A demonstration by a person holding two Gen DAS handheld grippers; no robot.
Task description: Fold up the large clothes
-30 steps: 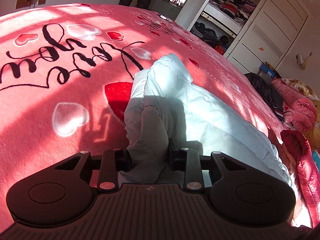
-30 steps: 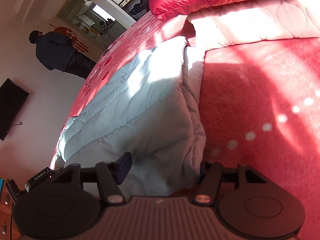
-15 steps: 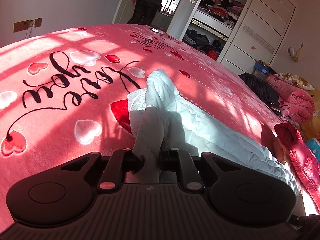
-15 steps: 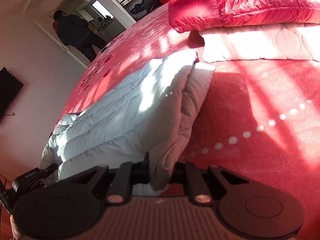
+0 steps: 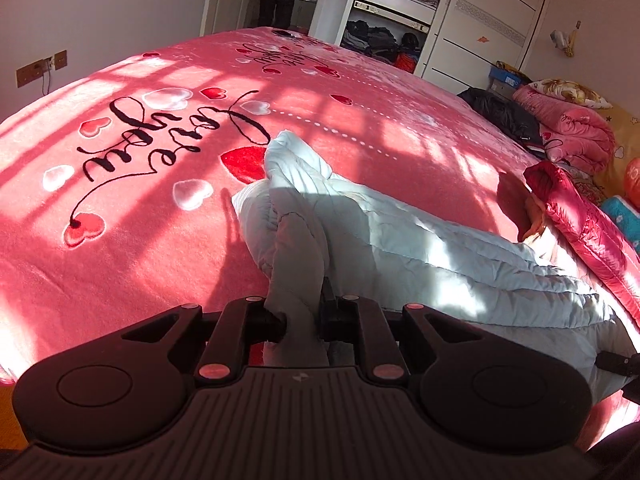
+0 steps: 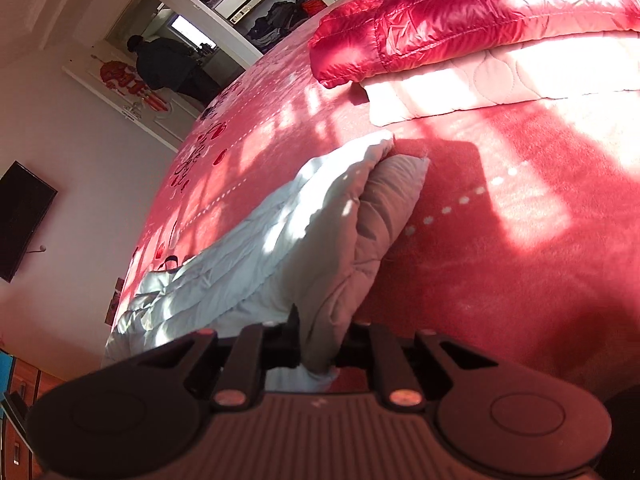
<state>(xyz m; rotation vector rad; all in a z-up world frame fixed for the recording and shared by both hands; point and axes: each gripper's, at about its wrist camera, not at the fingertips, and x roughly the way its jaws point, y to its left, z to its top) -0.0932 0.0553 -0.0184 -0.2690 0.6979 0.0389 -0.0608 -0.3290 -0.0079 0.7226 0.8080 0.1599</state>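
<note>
While the pale blue puffy coat (image 5: 400, 240) lies long across the pink bed blanket (image 5: 140, 240), both tongs pinch it. Left tongs (image 5: 303, 318) are nearly closed w/ a bunched fold of the coat squeezed between the two black fingers (image 5: 272, 320). That fold stands up off the bed in a hump right in front of the tongs. Right tongs (image 6: 318, 346) are also nearly closed, clamped on the coat's other end, where a grey inner side (image 6: 380, 220) shows next to the blue outer side. Both tongs have just been closing, w/ coat cloth between them.

Sun falls in bright patches on the coat & blanket. Blanket has red & white hearts (image 5: 188, 194) and black curly writing (image 5: 160, 136).

Past the coat, near the bed's edge, a shiny red puffy jacket (image 6: 460, 12) lies on top of a pale quilted thing (image 6: 500, 80); the blue coat's corner sits near it but apart.

Far side of the room: an open wardrobe (image 5: 400, 8) w/ piles of clothes, a person in dark clothes (image 6: 168, 64) standing by a doorway, and a dark screen (image 6: 20, 216) on the wall.
</note>
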